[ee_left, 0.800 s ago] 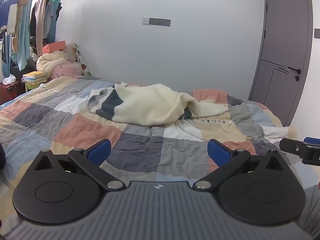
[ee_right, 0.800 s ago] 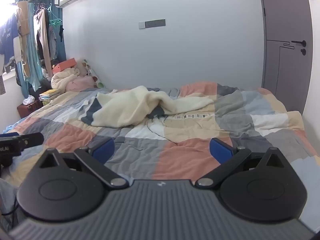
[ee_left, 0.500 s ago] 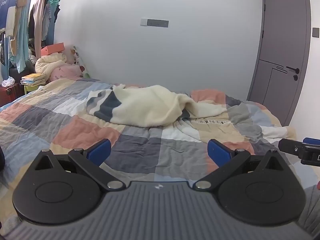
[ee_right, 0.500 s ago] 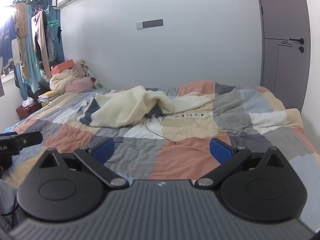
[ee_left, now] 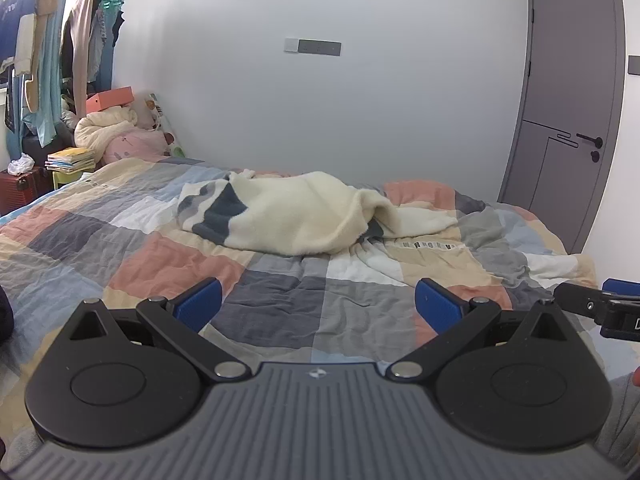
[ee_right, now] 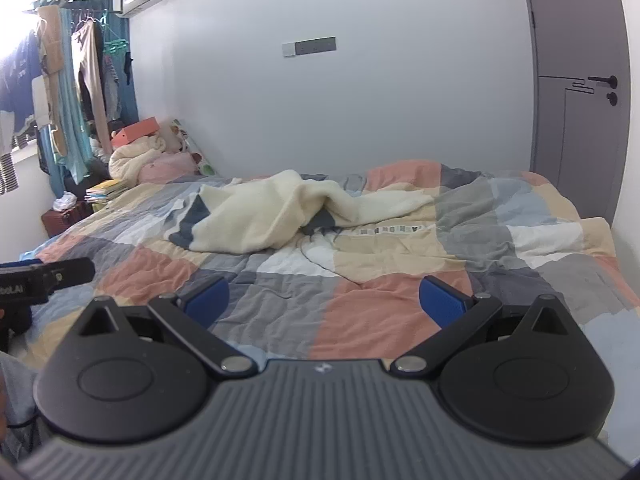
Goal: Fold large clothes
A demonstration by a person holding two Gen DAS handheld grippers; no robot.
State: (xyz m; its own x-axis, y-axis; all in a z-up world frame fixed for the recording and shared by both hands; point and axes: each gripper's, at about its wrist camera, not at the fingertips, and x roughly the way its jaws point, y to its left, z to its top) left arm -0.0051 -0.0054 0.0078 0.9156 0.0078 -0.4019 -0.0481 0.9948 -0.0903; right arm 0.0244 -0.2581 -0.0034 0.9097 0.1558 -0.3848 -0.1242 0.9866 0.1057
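A crumpled garment (ee_left: 296,220) is lying on the bed (ee_left: 120,240), toward the far wall (ee_left: 360,120). The door (ee_left: 572,100) is standing right of it; hanging clothes (ee_left: 52,60) are crowding the left.

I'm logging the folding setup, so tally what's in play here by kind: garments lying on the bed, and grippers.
Garments on the bed: 1, the cream garment
Grippers: 2, left gripper and right gripper, both open and empty
Total: 3

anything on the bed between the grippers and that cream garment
Nothing visible. Only bare patchwork quilt lies between the open left gripper, the open right gripper and the crumpled cream garment.
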